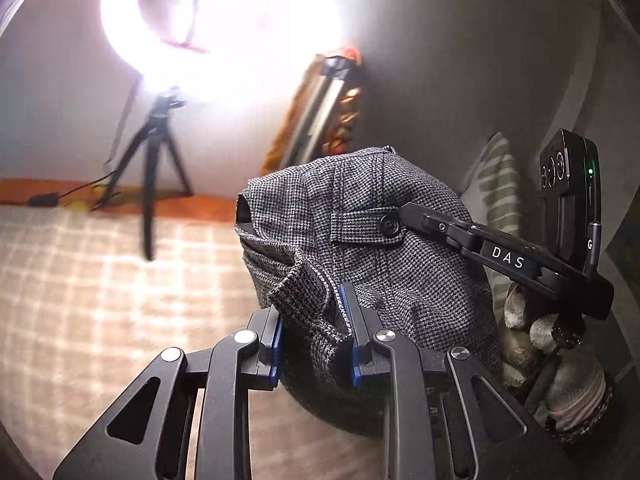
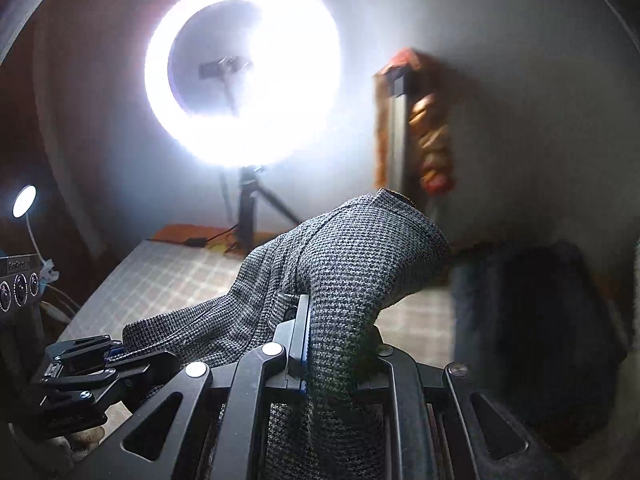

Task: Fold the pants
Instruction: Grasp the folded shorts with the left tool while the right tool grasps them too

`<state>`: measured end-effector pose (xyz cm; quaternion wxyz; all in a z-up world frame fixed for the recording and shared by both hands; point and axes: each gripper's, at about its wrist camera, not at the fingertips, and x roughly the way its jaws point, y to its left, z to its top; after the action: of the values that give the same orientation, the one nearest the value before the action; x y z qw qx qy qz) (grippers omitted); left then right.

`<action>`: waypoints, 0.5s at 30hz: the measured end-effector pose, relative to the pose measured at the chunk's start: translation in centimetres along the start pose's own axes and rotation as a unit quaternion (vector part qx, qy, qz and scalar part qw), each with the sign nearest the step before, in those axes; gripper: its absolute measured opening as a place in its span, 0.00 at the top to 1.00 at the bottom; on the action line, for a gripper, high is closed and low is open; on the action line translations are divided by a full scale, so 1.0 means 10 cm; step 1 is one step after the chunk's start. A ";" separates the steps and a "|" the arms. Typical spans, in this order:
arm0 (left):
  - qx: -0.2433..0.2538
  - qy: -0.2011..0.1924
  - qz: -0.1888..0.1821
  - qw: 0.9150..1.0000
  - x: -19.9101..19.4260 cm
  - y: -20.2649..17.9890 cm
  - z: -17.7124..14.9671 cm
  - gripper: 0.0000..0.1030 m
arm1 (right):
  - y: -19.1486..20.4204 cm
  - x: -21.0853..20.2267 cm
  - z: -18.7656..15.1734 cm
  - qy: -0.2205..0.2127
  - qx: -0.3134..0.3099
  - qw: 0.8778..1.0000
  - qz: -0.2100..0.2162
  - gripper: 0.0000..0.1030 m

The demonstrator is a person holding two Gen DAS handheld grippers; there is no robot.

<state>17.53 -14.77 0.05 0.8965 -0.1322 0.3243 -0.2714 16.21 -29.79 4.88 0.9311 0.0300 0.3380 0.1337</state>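
Observation:
The pants (image 1: 360, 232) are grey houndstooth cloth with a black button tab, bunched and lifted above the checked surface (image 1: 100, 280). My left gripper (image 1: 316, 336) is shut on a fold of the cloth between its blue pads. My right gripper (image 2: 340, 344) is shut on the pants (image 2: 352, 264), which drape over its fingers; its right finger is hidden by cloth. The right gripper also shows in the left wrist view (image 1: 404, 216), at the button tab. The left gripper shows in the right wrist view (image 2: 100, 356), at the cloth's left end.
A bright ring light (image 2: 244, 68) on a black tripod (image 1: 154, 176) stands at the far edge of the surface. An orange strip (image 1: 120, 196) with a cable lies behind it. A small lamp (image 2: 24, 200) is at left. A dark cloth mass (image 2: 540, 320) sits at right.

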 end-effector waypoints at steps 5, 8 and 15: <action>0.015 -0.012 -0.012 1.000 0.24 -0.36 0.21 0.78 | -0.43 -0.15 0.17 -0.010 -0.003 1.000 -0.020 0.89; 0.026 -0.015 -0.015 0.999 0.42 -0.58 0.28 0.78 | -0.70 -0.19 0.26 -0.012 -0.006 0.999 -0.032 0.89; 0.047 -0.018 -0.019 0.999 0.87 -1.08 0.41 0.78 | -1.24 -0.27 0.46 -0.012 -0.035 0.997 -0.060 0.89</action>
<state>21.49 -28.29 3.15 0.9022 -0.1014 0.2921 -0.3009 20.02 -42.31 8.27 0.9421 -0.0217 0.3226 0.0889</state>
